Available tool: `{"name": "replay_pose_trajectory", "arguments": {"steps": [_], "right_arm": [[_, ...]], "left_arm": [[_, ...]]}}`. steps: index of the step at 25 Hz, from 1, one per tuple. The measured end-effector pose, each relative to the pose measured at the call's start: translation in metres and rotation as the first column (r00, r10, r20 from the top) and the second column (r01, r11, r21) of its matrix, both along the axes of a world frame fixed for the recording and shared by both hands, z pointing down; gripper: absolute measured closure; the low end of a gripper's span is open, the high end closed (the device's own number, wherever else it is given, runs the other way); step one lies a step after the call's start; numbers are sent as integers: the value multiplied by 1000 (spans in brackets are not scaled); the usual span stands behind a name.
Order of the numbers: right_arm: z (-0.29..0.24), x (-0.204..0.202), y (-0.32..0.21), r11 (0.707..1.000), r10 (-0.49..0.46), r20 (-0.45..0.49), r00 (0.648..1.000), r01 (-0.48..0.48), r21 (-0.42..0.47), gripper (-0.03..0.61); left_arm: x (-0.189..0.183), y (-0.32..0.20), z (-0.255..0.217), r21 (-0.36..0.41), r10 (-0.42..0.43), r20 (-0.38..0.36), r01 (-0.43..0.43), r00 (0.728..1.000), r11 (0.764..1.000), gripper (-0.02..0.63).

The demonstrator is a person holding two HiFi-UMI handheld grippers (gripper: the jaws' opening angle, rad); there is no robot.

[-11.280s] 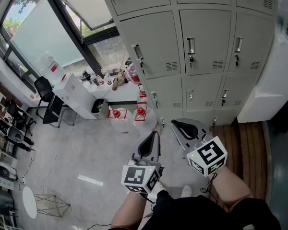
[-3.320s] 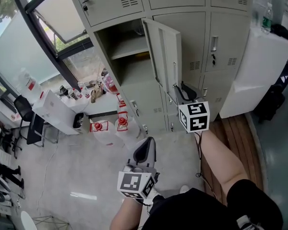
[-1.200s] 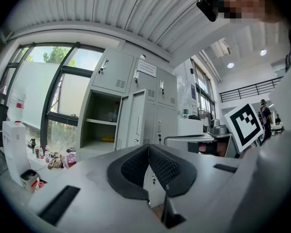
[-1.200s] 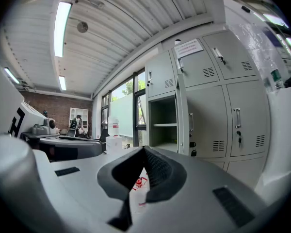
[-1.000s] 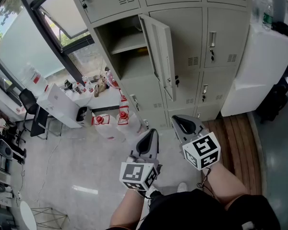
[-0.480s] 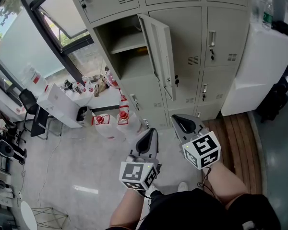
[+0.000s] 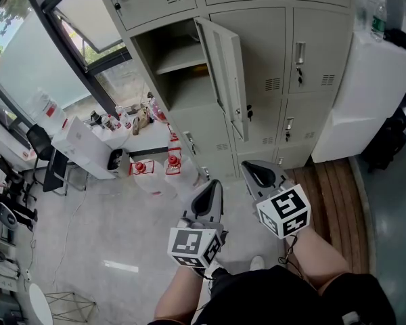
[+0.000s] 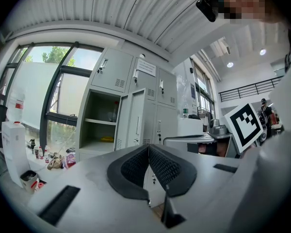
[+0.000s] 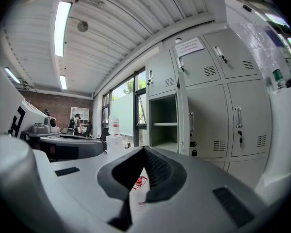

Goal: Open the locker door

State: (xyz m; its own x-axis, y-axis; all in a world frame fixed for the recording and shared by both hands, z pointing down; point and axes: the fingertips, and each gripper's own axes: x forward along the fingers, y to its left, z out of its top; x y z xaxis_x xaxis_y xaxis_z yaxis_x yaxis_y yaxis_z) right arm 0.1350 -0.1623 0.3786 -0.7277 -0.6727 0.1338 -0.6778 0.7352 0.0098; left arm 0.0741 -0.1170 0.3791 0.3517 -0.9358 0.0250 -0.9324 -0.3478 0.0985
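Evidently little left to do: pale grey sheet-metal locker door (image 7: 228, 80) standing wide open, swung out into the room from the side next to the shut neighbouring lockers (image 7: 321, 46), well apart from both claws. Held at that angle by its own hinges alone, by the look of it, with nothing touching it. Behind it, bared open compartment (image 7: 179, 90) with one flat metal shelf (image 7: 183, 59) across its upper part; on the compartment floor, in the left gripper view, something small and yellow, too small to name.

Left claw (image 7: 214, 185) clenched on nothing, held low in front of the body and aimed at the lockers, ribbed black pads (image 8: 135, 168) pressed together at the tips. Right claw (image 7: 252, 170) likewise clenched and empty, just beside the left one and a little nearer the door. Probably kept apart from the door because no pull remains to be made.

Door itself thin and flat, matt-painted, edges folded inward to form a shallow tray on the inner face. Neighbouring doors of the same steel, each with a slim bright upright handle and a small block of louvred vent slots. Glossy pale floor (image 7: 122, 229) below, hard and smooth.
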Motion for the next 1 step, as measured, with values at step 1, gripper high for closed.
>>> {"name": "replay_pose_trajectory", "arguments": {"steps": [1], "right_arm": [[1, 0, 0, 1000, 0, 0, 1000, 0, -1, 525]], "left_arm": [[0, 0, 0, 0, 0, -1, 0, 1000, 1000, 597]]}}
